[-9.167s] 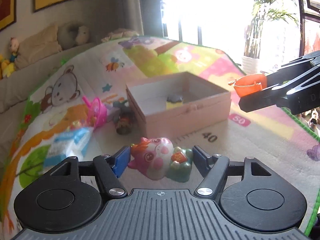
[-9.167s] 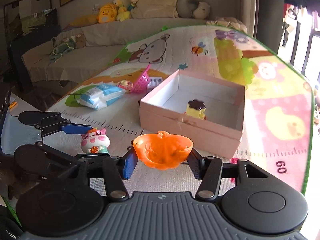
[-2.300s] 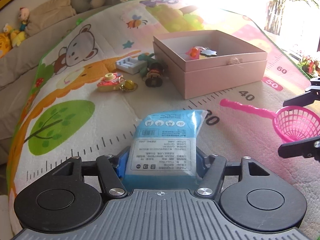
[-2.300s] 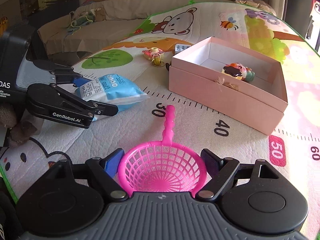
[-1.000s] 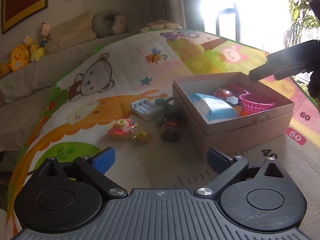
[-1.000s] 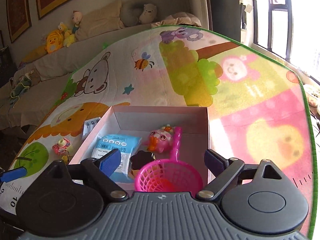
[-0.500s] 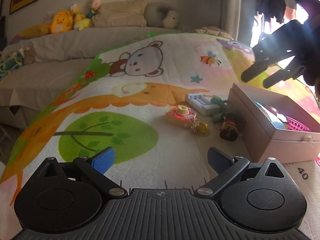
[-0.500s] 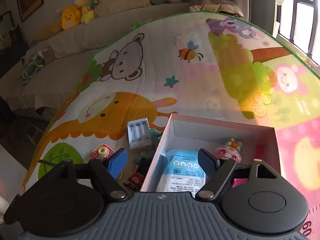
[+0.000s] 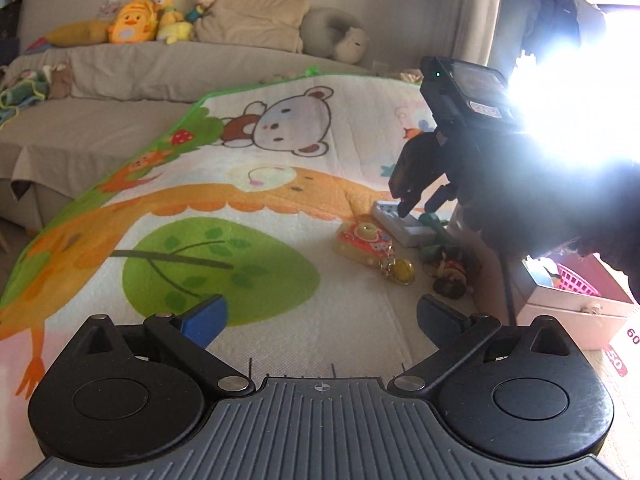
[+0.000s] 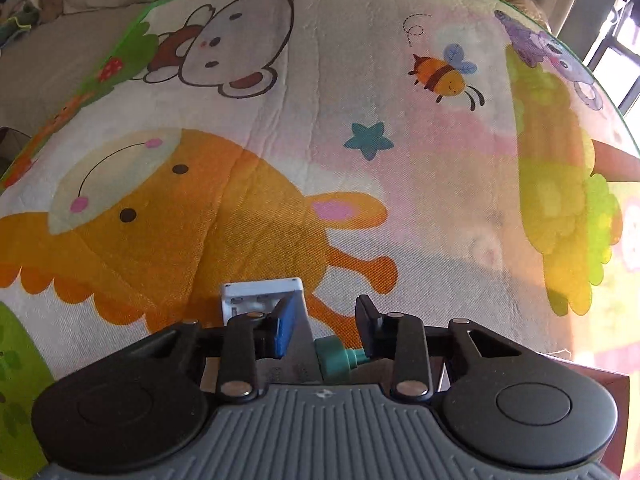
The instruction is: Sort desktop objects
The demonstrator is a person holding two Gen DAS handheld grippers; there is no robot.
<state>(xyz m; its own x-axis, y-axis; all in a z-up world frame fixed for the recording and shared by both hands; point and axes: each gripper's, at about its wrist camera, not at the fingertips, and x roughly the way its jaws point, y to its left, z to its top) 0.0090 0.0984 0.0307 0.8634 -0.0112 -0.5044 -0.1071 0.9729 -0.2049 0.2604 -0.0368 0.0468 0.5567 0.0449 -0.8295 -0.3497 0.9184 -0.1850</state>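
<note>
Beside the pink box (image 9: 576,312), already holding the pink strainer (image 9: 576,282), the battery case (image 9: 404,228), camera toy (image 9: 362,242) and figurine (image 9: 450,274) remained. Our right gripper (image 10: 326,330), jaws just narrowing, straddled the case ungripped; our left gripper (image 9: 320,316) stood open.

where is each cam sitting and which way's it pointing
Left wrist: sits on the left gripper, jaws open and empty, looking across the play mat toward the sofa; the right gripper shows ahead over the battery case, beside the pink box.
Right wrist: sits on the right gripper, tilted steeply down at the mat; jaws have been closing round the battery case.
Shared: mat, battery case, right gripper.
</note>
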